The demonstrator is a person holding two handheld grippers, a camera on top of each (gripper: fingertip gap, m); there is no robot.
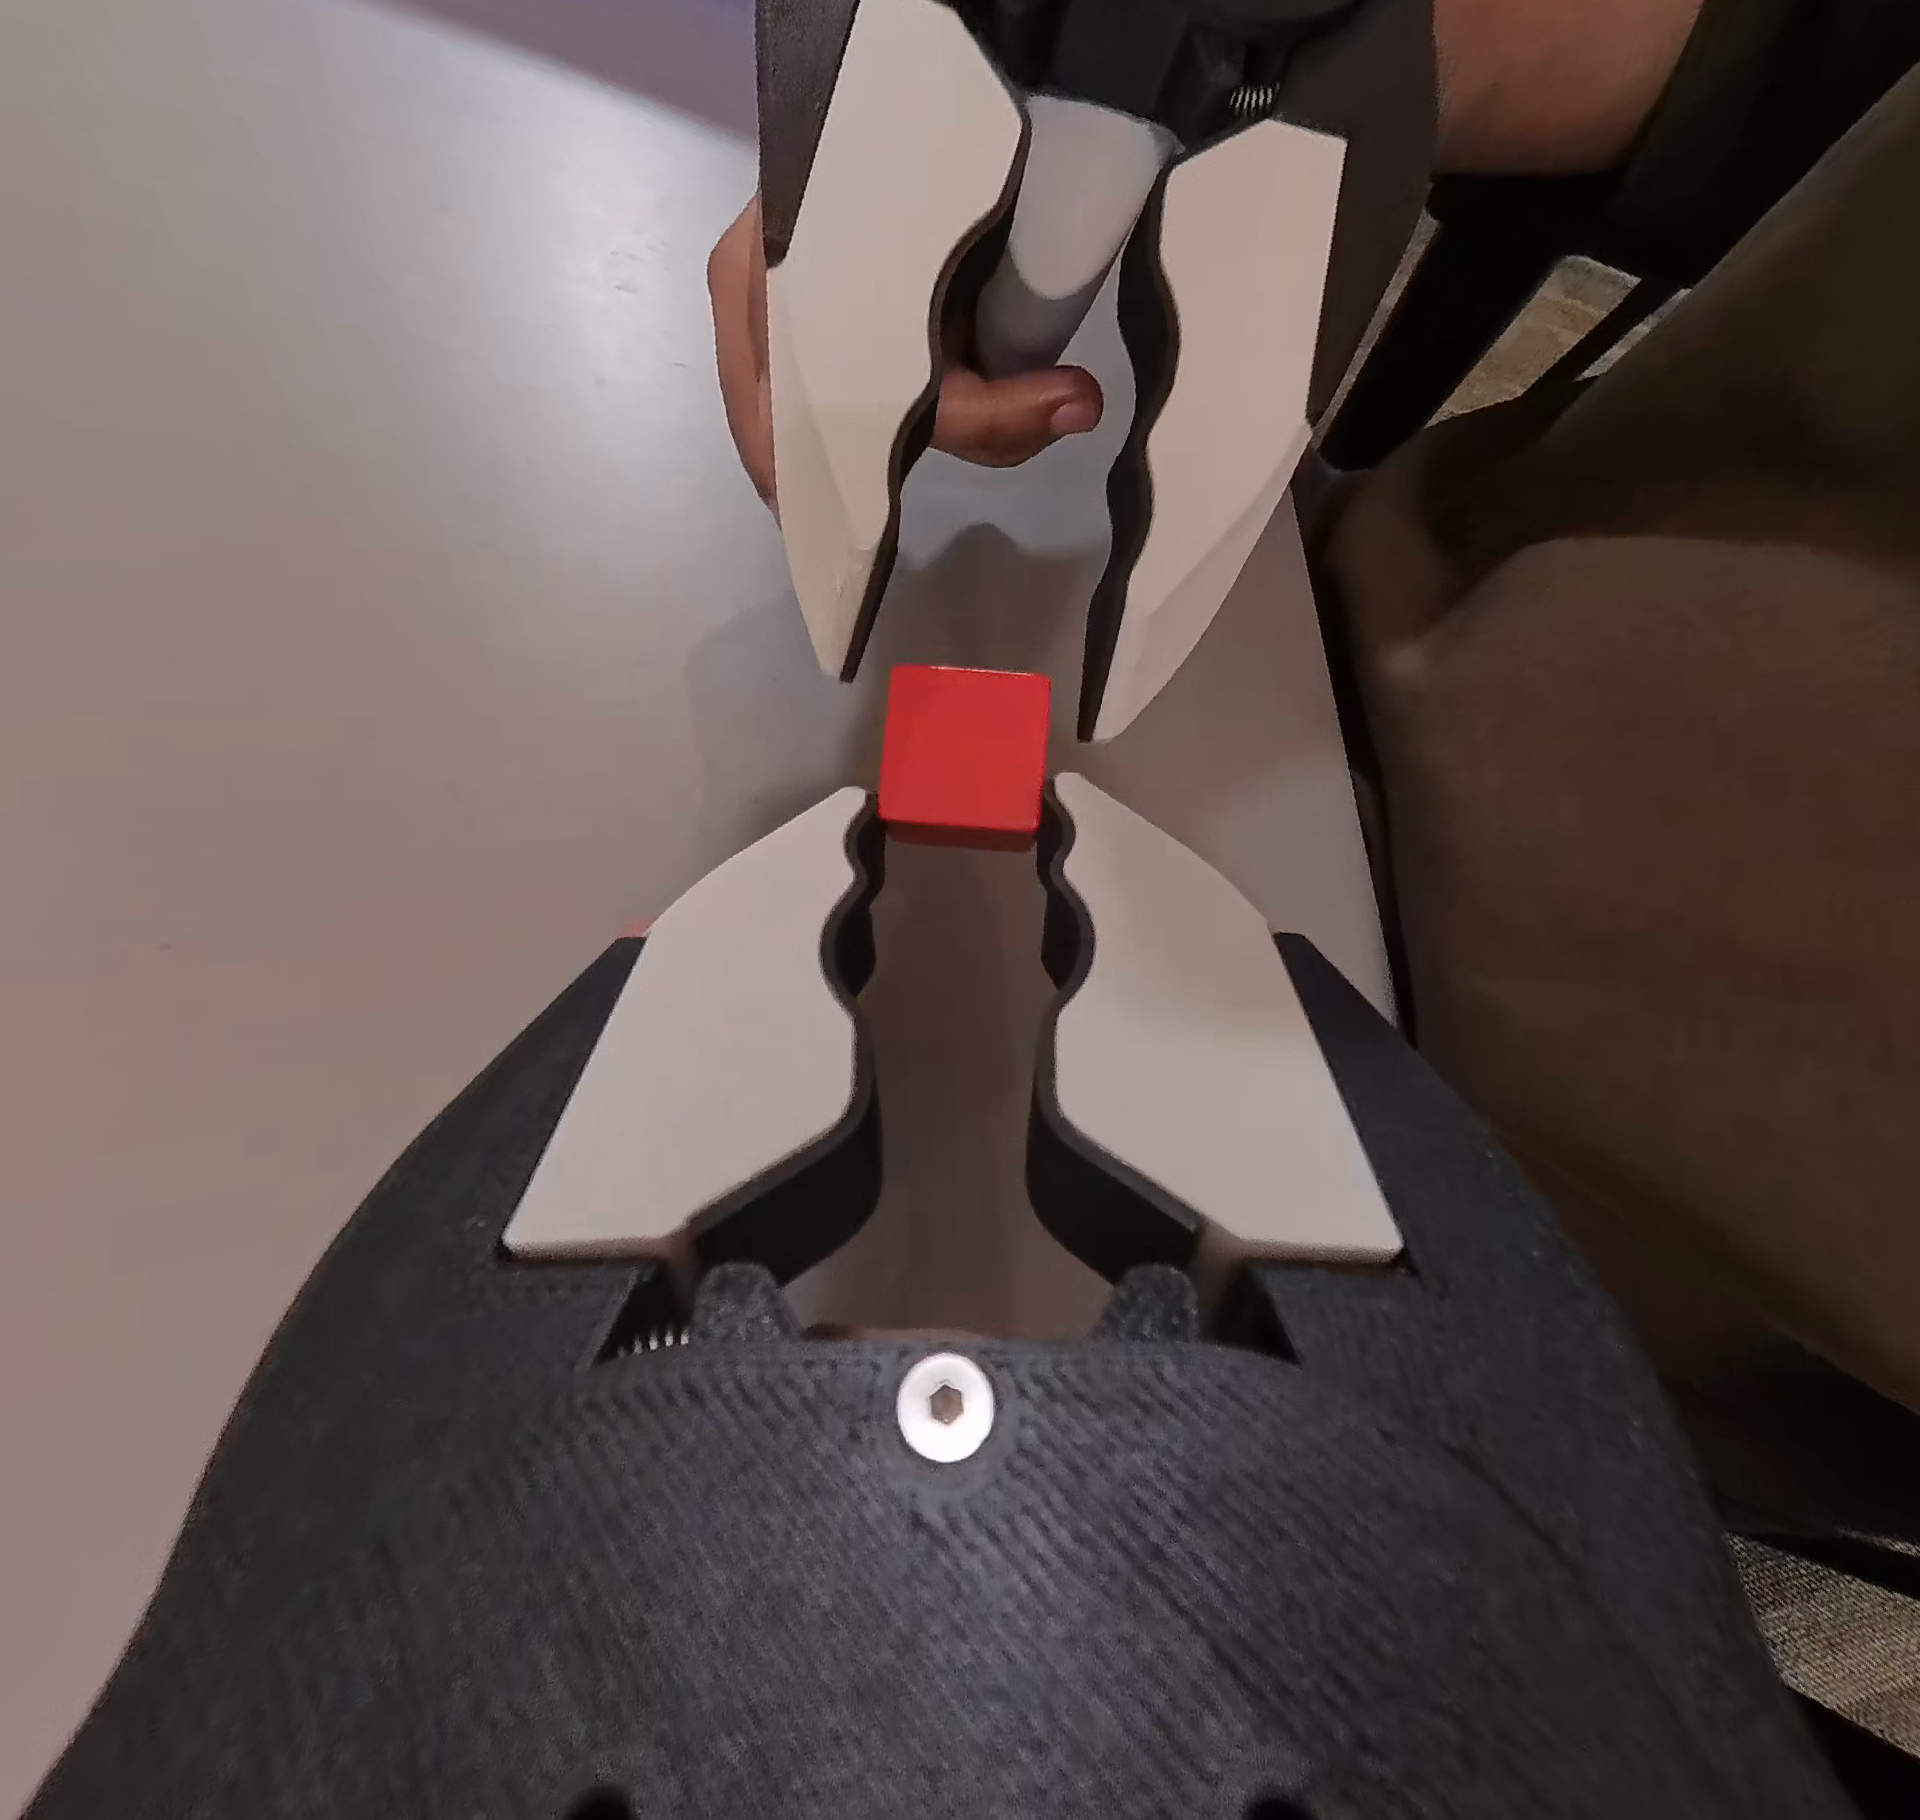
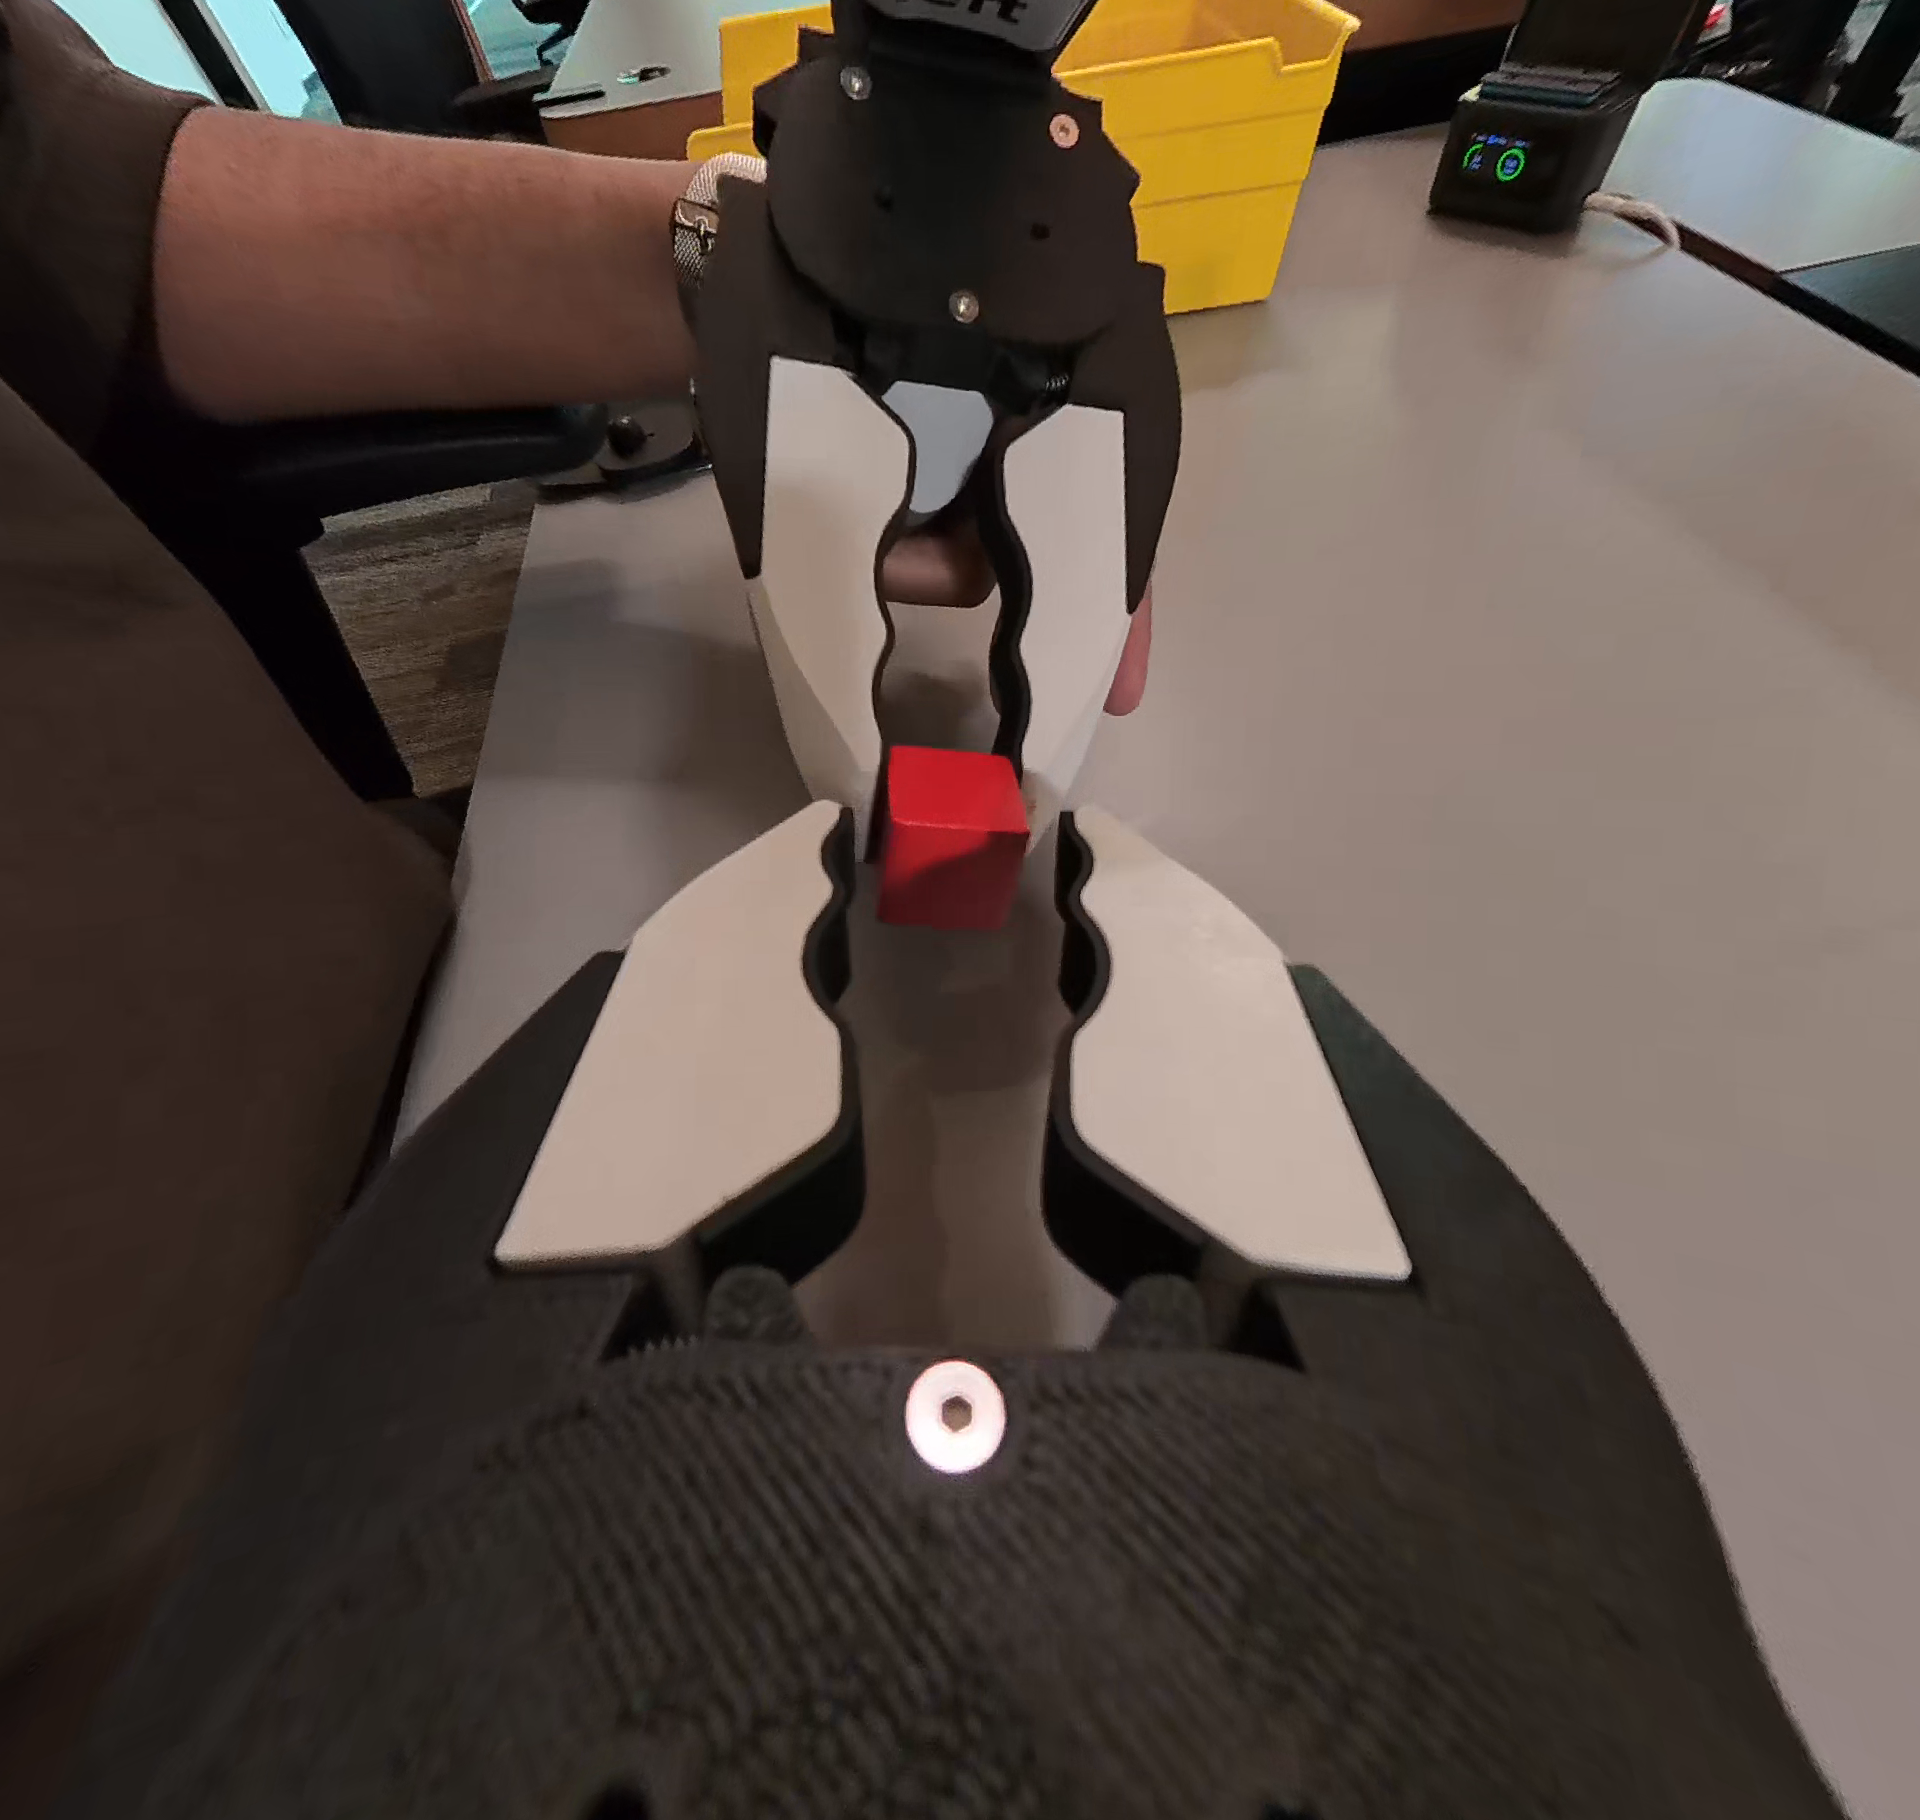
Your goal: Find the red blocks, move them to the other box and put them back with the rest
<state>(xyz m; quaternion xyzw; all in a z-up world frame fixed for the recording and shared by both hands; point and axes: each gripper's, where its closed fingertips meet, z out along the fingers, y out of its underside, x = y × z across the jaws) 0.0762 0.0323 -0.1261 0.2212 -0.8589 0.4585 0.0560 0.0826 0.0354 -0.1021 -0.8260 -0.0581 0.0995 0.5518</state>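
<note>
A red block [image 1: 961,768] is pinched between the fingertips of my left gripper [image 1: 961,799], which holds it a little above the grey table [image 1: 312,523]. My right gripper [image 1: 966,700] faces it from the far side, open, with a fingertip on either side of the block. In the right wrist view the red block [image 2: 951,840] sits between the tips of my right gripper [image 2: 956,820] with small gaps on both sides. The left gripper [image 2: 951,781] reaches in from the top of that view and is shut on the block.
Yellow bins [image 2: 1216,139] stand at the back of the table [image 2: 1455,731] behind the left gripper. A black device with a lit screen [image 2: 1507,160] is at the back right. A person's forearm [image 2: 416,253] and a chair are on the left, past the table edge. The grippers are tip to tip, or close to it.
</note>
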